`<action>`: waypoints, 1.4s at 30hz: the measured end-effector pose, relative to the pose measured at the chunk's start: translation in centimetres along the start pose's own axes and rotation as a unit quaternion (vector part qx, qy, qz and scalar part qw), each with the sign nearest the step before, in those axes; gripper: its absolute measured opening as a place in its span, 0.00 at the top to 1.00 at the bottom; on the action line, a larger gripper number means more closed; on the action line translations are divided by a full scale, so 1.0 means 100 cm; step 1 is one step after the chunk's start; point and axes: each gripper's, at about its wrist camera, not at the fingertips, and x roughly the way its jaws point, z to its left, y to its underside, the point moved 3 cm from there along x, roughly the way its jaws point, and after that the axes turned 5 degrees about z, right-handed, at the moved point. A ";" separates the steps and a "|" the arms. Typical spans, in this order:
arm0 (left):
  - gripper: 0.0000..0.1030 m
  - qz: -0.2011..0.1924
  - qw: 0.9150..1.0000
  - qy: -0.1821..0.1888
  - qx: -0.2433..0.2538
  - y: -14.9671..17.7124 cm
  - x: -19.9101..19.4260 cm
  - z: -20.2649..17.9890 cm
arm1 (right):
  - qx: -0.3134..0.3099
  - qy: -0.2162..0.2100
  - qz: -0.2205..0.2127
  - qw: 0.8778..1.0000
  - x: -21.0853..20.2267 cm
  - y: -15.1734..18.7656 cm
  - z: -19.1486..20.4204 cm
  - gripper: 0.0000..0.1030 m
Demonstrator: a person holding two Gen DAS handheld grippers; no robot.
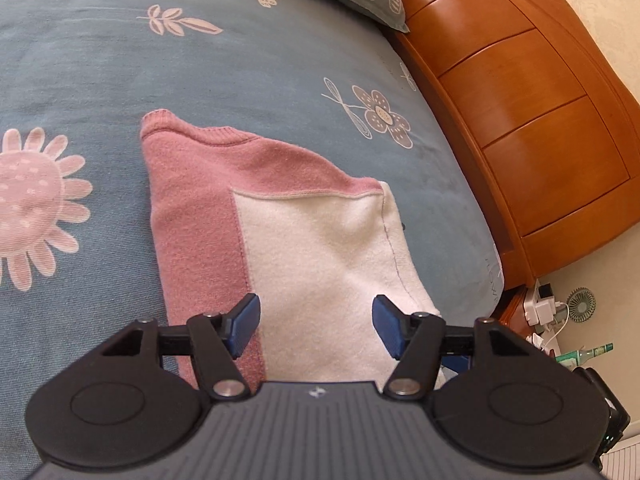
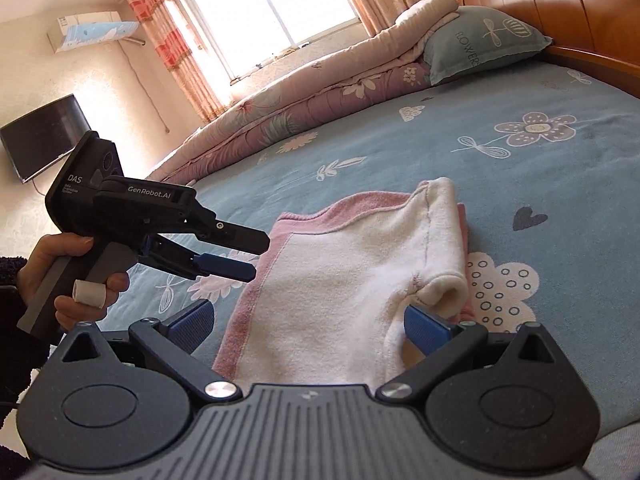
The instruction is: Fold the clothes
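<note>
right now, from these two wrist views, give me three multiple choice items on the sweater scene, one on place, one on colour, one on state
1. Where does the sweater lie?
A. on the blue bedspread
B. on the floor
C. on the pillow

2. Which colours is the sweater?
A. green and black
B. pink and white
C. all blue

3. How does the left gripper stand?
A. shut on the sweater
B. open over the sweater
C. shut on the pillow

Answers:
1. A, flowered blue fabric surrounds the sweater on all sides.
2. B, a white panel sits within pink knit.
3. B, its blue pads are spread apart with nothing clamped between them.
</note>
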 end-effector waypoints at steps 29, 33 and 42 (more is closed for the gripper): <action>0.32 -0.008 1.000 0.011 -0.003 -0.015 0.040 0.032 | -0.069 0.047 0.004 0.997 0.032 -0.013 -0.012 0.00; 0.32 -0.011 1.000 0.004 0.012 -0.017 0.038 0.023 | -0.068 0.106 0.024 0.992 0.053 -0.003 -0.036 0.00; 0.32 -0.028 0.998 0.004 0.056 -0.069 0.075 -0.016 | -0.050 0.105 0.020 0.993 0.050 0.003 -0.044 0.00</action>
